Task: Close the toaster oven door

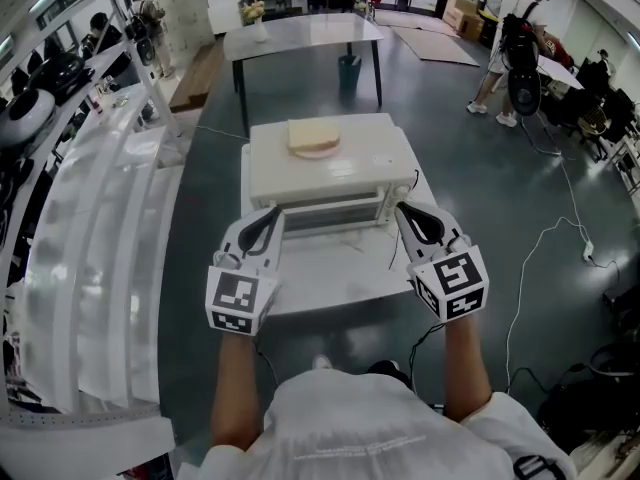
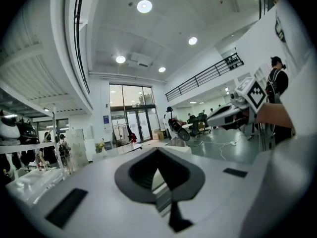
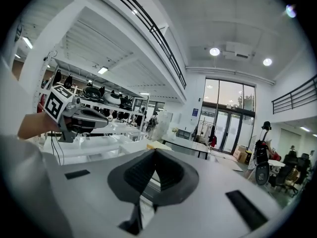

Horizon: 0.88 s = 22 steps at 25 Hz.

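Observation:
A white toaster oven (image 1: 330, 168) stands on a small white table (image 1: 330, 283), its glass door (image 1: 330, 211) facing me and looking upright against the front. A slice of bread on a plate (image 1: 314, 138) lies on top of it. My left gripper (image 1: 272, 212) hovers at the door's left end, jaws shut with nothing between them. At the door's right end my right gripper (image 1: 399, 209) is shut and empty too. In the left gripper view the closed jaws meet at the tip (image 2: 157, 150), with the right gripper (image 2: 233, 114) beyond. The right gripper view shows the left gripper (image 3: 74, 116).
White shelving (image 1: 90, 218) runs along the left. A grey table (image 1: 300, 33) with a vase stands behind the oven. People (image 1: 515, 38) and chairs are at the far right. Cables (image 1: 550, 238) lie on the grey floor to the right.

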Each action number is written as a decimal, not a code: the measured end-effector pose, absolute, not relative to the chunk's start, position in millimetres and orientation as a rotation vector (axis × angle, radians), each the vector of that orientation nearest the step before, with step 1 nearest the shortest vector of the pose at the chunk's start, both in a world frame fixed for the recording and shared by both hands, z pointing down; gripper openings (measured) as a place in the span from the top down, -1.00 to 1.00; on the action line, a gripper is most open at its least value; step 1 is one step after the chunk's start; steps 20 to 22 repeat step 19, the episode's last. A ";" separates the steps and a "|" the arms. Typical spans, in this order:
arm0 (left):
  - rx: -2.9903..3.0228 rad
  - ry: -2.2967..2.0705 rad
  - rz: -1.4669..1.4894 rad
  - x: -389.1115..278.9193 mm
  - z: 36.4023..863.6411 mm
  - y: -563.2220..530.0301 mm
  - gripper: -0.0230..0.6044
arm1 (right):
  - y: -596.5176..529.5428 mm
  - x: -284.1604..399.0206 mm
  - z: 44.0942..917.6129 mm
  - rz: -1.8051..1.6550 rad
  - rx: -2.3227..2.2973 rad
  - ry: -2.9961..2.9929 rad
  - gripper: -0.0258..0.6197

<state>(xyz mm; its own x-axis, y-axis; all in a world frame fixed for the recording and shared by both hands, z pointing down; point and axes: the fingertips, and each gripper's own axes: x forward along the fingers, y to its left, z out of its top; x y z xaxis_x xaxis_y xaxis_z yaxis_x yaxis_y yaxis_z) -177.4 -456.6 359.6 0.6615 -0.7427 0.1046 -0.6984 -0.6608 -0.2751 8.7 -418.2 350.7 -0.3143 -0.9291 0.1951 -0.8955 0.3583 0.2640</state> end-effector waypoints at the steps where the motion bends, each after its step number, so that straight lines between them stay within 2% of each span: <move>1: -2.669 1.173 -0.309 -177.3 361.0 -457.0 0.87 | -418.1 9.4 351.7 -0.148 1.615 -2.314 0.87; 22: -2.716 1.174 -0.334 -179.8 376.0 -452.1 0.87 | -412.6 5.4 363.5 -0.116 1.585 -2.303 0.87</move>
